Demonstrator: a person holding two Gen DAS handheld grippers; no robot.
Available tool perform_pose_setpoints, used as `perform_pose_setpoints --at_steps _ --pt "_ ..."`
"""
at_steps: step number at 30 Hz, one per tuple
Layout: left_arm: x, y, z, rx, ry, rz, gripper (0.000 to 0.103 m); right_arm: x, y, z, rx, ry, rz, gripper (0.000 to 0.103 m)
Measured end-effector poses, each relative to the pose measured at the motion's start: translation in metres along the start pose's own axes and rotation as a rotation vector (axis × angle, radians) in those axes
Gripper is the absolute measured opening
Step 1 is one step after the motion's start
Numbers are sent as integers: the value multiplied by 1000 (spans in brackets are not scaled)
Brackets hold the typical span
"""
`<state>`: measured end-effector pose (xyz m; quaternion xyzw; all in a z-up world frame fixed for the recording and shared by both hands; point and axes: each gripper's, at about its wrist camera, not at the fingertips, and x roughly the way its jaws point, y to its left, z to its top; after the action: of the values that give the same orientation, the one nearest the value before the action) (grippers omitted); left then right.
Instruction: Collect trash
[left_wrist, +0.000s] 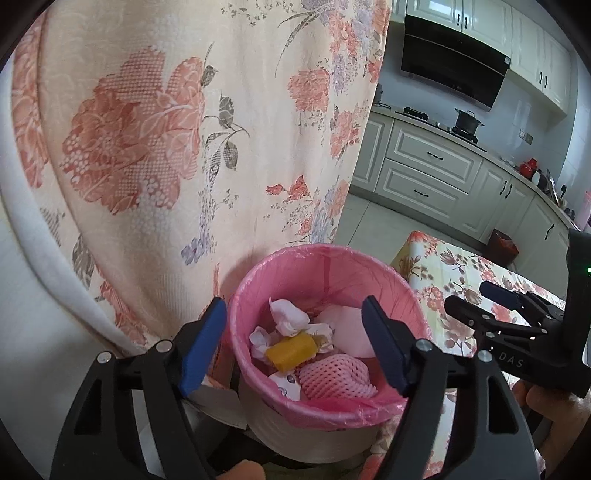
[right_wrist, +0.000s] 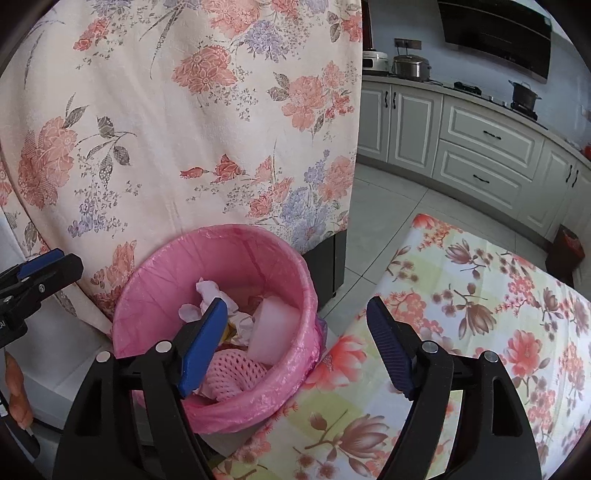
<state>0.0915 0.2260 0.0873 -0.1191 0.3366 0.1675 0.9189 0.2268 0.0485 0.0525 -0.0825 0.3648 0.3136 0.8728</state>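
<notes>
Left gripper (left_wrist: 295, 341): jaws spread, nothing between the pads.
Right gripper (right_wrist: 297, 341): jaws spread, empty.
Trash bin (left_wrist: 413, 295) (pink liner): directly beneath left gripper, left of right gripper.
Contents: yellow wrapper (left_wrist: 291, 350), pink foam net (left_wrist: 336, 378), crumpled tissues (left_wrist: 286, 314).
Backdrop: floral cloth (left_wrist: 184, 129).

We read one marking clearly — the pale letters "DAS" on the black body of the right gripper (left_wrist: 476, 308), at 4 o'clock in the left wrist view. Print on a white wrapper (left_wrist: 286, 384) in the bin — illegible.
</notes>
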Motion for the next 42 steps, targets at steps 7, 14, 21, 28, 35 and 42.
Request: perform_pose_setpoints --at_steps 7,14,21,28,35,42 --pt "-26 -2 -25 19 -7 20 85 -36 13 -19 -13 -53 -31 83" --pt "-42 3 -51 3 14 44 96 -61 18 -39 9 -57 -15 84" --pt "-48 -6 -65 34 17 35 96 -76 24 -50 -16 -63 -16 84" --pt "-55 -12 -68 43 6 20 96 -81 25 -52 -19 -67 -19 84" --pt "-57 -8 -67 33 1 22 96 -81 23 -51 -14 -68 -21 84" --pt "-56 -12 -67 39 5 16 96 -79 21 -49 -13 -62 -22 84"
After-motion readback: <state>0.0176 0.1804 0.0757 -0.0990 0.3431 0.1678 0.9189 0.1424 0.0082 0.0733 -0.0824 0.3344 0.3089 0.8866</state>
